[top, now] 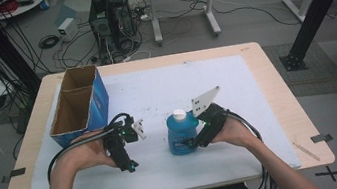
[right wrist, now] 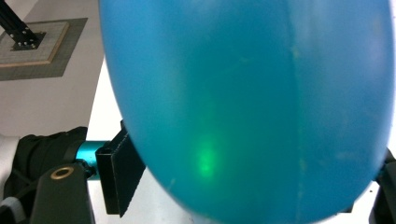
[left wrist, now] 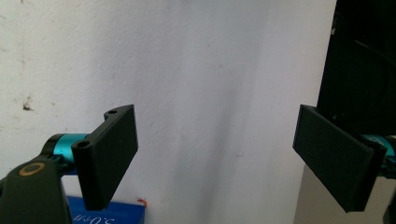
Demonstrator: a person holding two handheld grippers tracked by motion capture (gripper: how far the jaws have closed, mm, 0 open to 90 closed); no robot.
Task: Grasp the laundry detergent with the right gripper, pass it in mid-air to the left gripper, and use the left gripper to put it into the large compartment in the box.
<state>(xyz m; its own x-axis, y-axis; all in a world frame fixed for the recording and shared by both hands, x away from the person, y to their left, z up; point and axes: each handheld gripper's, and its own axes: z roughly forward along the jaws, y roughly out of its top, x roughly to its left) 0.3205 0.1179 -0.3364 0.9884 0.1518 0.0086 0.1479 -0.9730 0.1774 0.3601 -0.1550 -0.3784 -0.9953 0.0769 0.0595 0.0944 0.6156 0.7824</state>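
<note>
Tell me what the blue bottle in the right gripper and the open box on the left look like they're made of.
The blue bottle looks like glossy translucent plastic: a green light glows through its wall in the right gripper view, and it has a white cap. The open box looks like cardboard: a matte brown inside with a divider, and a printed blue outside. The right gripper clamps the bottle.
</note>
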